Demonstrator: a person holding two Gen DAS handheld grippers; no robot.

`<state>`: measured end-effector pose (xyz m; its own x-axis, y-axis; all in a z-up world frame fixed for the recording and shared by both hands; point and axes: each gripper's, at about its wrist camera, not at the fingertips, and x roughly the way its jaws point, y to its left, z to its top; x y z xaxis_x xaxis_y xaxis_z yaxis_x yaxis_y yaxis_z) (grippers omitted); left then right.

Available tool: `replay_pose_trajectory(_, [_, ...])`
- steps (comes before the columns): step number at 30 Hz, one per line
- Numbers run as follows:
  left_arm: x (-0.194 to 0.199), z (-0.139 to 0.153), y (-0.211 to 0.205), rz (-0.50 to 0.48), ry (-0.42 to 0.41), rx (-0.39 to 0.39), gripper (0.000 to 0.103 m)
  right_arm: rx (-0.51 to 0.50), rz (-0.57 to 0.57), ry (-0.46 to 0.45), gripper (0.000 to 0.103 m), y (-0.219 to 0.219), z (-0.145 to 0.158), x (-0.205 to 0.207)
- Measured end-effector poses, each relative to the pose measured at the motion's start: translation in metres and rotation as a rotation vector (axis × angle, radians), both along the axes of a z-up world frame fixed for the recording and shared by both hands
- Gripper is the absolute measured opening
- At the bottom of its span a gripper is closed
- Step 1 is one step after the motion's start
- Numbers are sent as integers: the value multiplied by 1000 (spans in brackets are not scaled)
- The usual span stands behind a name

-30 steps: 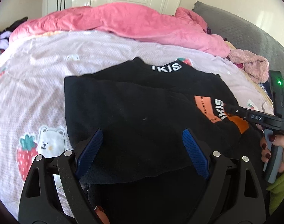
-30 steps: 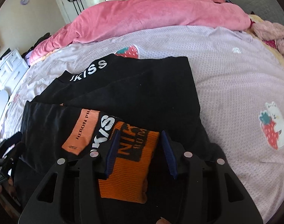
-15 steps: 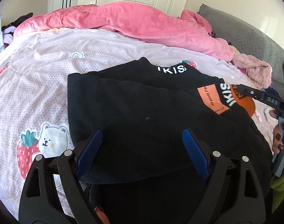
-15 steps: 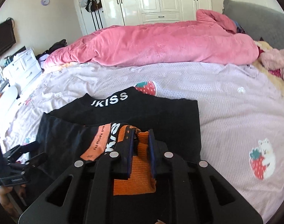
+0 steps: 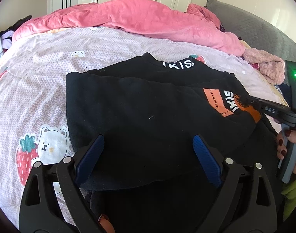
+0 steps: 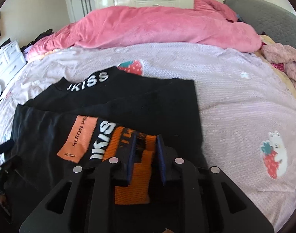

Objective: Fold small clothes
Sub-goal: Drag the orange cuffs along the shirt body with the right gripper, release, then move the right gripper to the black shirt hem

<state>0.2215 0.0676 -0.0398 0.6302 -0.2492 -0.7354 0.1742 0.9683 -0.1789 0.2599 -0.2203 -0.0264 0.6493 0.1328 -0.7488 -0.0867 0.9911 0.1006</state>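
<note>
A black sweatshirt [image 5: 140, 104] with white "UKISS" lettering and an orange patch lies partly folded on the bed; it also shows in the right wrist view [image 6: 128, 101]. My left gripper [image 5: 148, 155] is open, its blue pads spread over the garment's near edge. My right gripper [image 6: 145, 151] is shut on the orange ribbed cuff [image 6: 132, 180] of the sleeve, which lies across the body. The right gripper also shows in the left wrist view [image 5: 264, 106] at the sweatshirt's right side.
The pale pink bedsheet [image 6: 235, 97] has strawberry and bear prints. A pink duvet [image 5: 138, 21] is heaped along the far side. A grey headboard [image 5: 254, 29] and a pink fluffy garment [image 5: 264, 68] are at right. White wardrobes stand behind; drawers [image 6: 6, 58] at left.
My right gripper closed on the orange cuff, lifted it, and has now come back down over the sweatshirt. The left gripper stayed open in place.
</note>
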Motion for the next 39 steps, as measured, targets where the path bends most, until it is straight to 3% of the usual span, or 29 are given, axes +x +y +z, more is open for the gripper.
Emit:
replay_pose_trajectory(7, [-10,16,6,1,-1,-41,87,93,53,-57,26,0,25,-31])
replay_pose_trajectory(14, [-25,22,8,-20,-10,-33,87,97,196,-64,26,34,33,-59])
replay_pose_trajectory(20, [-29,16,3,-37,7,-4,87,76,251,-32,27,52,24,-59])
replay_pose_trajectory(24, [-29,13,2,-39,17,0,87,52,252,-1,33,54,12,-55])
replay_pose_trajectory(29, [-28,12,2,-42,26,-6,87,59,244,56,33,52,-6,-48])
replay_pose_trajectory(39, [-28,13,4,-39,27,-17,87,94,221,57,37,48,-3,-53])
